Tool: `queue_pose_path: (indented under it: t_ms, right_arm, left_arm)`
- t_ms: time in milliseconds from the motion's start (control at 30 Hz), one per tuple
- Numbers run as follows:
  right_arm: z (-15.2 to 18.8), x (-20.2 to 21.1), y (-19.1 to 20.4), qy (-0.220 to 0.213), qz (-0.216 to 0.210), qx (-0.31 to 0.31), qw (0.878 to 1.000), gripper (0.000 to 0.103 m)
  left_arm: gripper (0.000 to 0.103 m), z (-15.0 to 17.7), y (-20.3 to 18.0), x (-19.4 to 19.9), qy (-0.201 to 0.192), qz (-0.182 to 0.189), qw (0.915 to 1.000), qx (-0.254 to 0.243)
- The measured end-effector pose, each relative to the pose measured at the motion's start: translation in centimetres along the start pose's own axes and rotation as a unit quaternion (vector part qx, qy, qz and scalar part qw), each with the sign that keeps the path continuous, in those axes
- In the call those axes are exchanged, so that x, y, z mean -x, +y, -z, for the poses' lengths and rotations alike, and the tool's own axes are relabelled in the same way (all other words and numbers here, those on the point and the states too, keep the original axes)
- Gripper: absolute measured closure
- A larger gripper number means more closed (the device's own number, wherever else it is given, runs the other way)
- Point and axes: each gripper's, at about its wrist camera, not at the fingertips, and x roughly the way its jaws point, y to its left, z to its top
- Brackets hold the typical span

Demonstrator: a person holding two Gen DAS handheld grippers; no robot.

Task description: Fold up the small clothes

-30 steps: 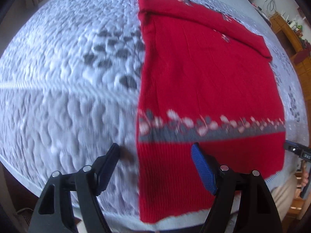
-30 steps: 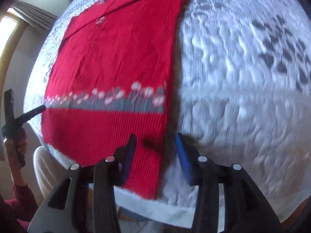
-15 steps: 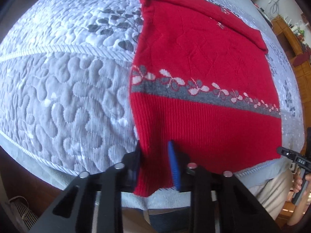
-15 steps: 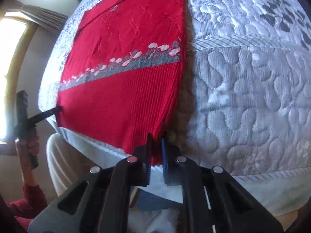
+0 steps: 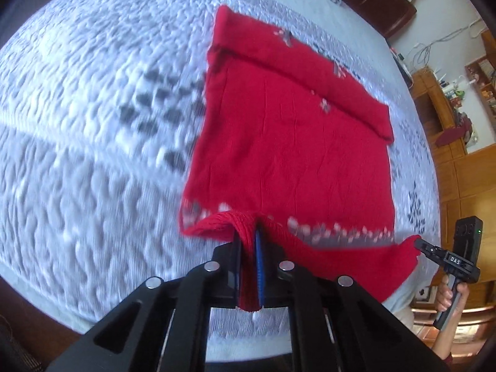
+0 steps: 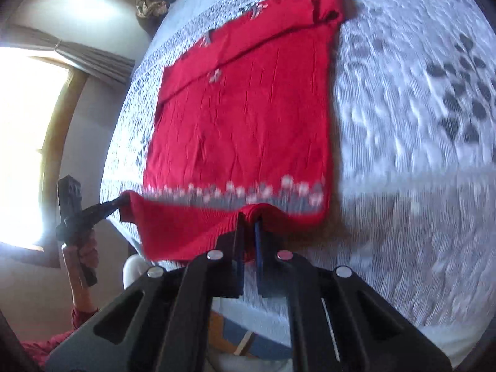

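A red knit sweater (image 5: pixel 291 142) with a grey and white flower band lies on a quilted bed, its sleeves folded across the far end. My left gripper (image 5: pixel 248 241) is shut on the sweater's near left hem corner and holds it lifted off the bed. My right gripper (image 6: pixel 248 229) is shut on the near right hem corner of the sweater (image 6: pixel 241 117), also lifted. Each gripper shows in the other's view, the right one (image 5: pixel 418 243) and the left one (image 6: pixel 119 201), pinching its corner.
The grey-white quilted bedspread (image 5: pixel 93 124) covers the whole bed. Wooden cabinets (image 5: pixel 465 161) stand to the right of the bed. A bright window with curtains (image 6: pixel 28 142) is to the left, and a dark headboard (image 5: pixel 378 3) is beyond the sweater.
Both grippers closed on the near hem corners and have lifted the hem off the bed, carrying it toward the far end. The flower band now bunches at the fold.
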Motion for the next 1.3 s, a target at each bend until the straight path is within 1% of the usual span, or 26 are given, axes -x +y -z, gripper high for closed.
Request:
queue_pose_path:
  t_ms: [100,233,267,300,333,367,400,433,467,500,533,567,600,667,733,767,833,900,967,1067,1167,1200,1233,1267,1300]
  right_arm:
    - [-4.0,-1.1,-1.3,0.001,0.015,-0.018,1.0,0.099]
    - [-8.3,-3.2,-3.3,0.008,0.031,-0.038,0.999,0.099]
    - [-9.2,-3.8,-3.7,0.011,0.03,-0.044,0.999,0.094]
    - [-10.2,-4.1,-4.2,0.013,0.041,-0.05,0.998,0.088]
    - [-10.6,-4.4,-4.5,0.012,0.054,-0.05,0.997,0.082]
    - [-11.2,-4.3,-4.7,0.007,0.07,-0.045,0.997,0.07]
    - [-11.5,-4.2,-4.8,0.002,0.076,-0.04,0.996,0.067]
    - [-11.9,-3.9,-4.9,-0.001,0.077,-0.033,0.996,0.067]
    - [-12.1,-3.4,-5.0,-0.004,0.067,-0.028,0.997,0.069]
    - [-12.2,-2.9,-5.1,-0.006,0.053,-0.023,0.998,0.072]
    - [-12.3,-2.8,-5.0,-0.007,0.043,-0.019,0.999,0.072]
    - [-12.2,-2.4,-4.8,-0.007,0.034,-0.011,0.999,0.072]
    - [-12.2,-2.2,-4.4,-0.003,0.024,0.004,1.0,0.072]
    - [-12.3,-2.2,-3.4,0.004,0.02,0.026,0.999,0.072]
    - [-12.5,-2.8,-2.4,0.018,0.026,0.058,0.998,0.072]
    - [-12.7,-3.3,-1.9,0.023,0.034,0.071,0.997,0.072]
    - [-13.1,-4.6,-1.3,0.037,0.063,0.095,0.993,0.072]
    - [-13.4,-5.9,-1.3,0.05,0.08,0.101,0.99,0.072]
    - [-13.8,-6.8,-1.9,0.06,0.081,0.094,0.99,0.071]
    - [-14.2,-8.2,-2.4,0.07,0.085,0.088,0.99,0.069]
    - [-14.4,-9.0,-2.6,0.074,0.082,0.09,0.99,0.069]
    - [-14.4,-9.2,-2.4,0.074,0.08,0.094,0.99,0.078]
    - [-14.2,-9.3,-2.2,0.076,0.077,0.103,0.989,0.085]
    - [-14.2,-9.5,-2.0,0.078,0.074,0.11,0.988,0.094]
    - [-14.0,-9.5,-1.8,0.077,0.074,0.117,0.987,0.095]
  left_arm:
    - [0.095,-3.4,0.1,-1.3,-0.009,-0.006,0.9999,0.008]
    - [0.095,-7.1,-0.2,-4.8,-0.013,-0.012,0.9993,0.032]
    - [0.094,-8.0,-0.2,-5.9,-0.009,-0.017,0.9992,0.036]
    - [0.09,-8.8,-0.1,-6.7,-0.002,-0.027,0.9989,0.037]
    - [0.09,-9.4,0.0,-7.4,0.003,-0.036,0.9986,0.04]
    - [0.09,-9.8,0.1,-7.6,0.005,-0.036,0.9985,0.042]
    - [0.09,-10.0,0.3,-7.5,0.005,-0.033,0.9985,0.044]
    - [0.089,-10.3,0.5,-7.1,-0.001,-0.028,0.9986,0.046]
    - [0.082,-10.4,0.6,-6.8,-0.008,-0.03,0.9986,0.042]
    - [0.07,-10.8,0.4,-6.2,-0.022,-0.047,0.9981,0.033]
    - [0.066,-10.9,0.3,-5.5,-0.042,-0.074,0.9962,0.02]
    - [0.066,-11.1,0.1,-4.7,-0.06,-0.097,0.9935,0.004]
    - [0.066,-11.4,0.0,-4.2,-0.068,-0.101,0.9926,-0.01]
    - [0.066,-11.9,-0.7,-3.4,-0.072,-0.084,0.9931,-0.039]
    - [0.065,-12.0,-1.5,-3.1,-0.07,-0.071,0.9924,-0.072]
    - [0.065,-12.3,-1.9,-3.3,-0.069,-0.066,0.9919,-0.084]
    - [0.065,-12.5,-2.6,-3.6,-0.068,-0.061,0.989,-0.116]
    - [0.063,-12.7,-3.6,-4.4,-0.067,-0.067,0.9863,-0.135]
    - [0.063,-12.9,-3.8,-5.1,-0.059,-0.07,0.985,-0.147]
    - [0.063,-12.2,-3.9,-5.9,-0.049,-0.062,0.9838,-0.161]
    - [0.063,-11.5,-4.6,-6.6,-0.046,-0.062,0.9785,-0.191]
    - [0.063,-11.3,-4.9,-7.0,-0.044,-0.064,0.9758,-0.204]
    - [0.063,-11.2,-5.0,-7.3,-0.043,-0.067,0.9742,-0.211]
    - [0.063,-11.2,-5.3,-7.7,-0.041,-0.073,0.9715,-0.221]
    - [0.063,-11.1,-5.5,-8.0,-0.04,-0.08,0.9693,-0.229]
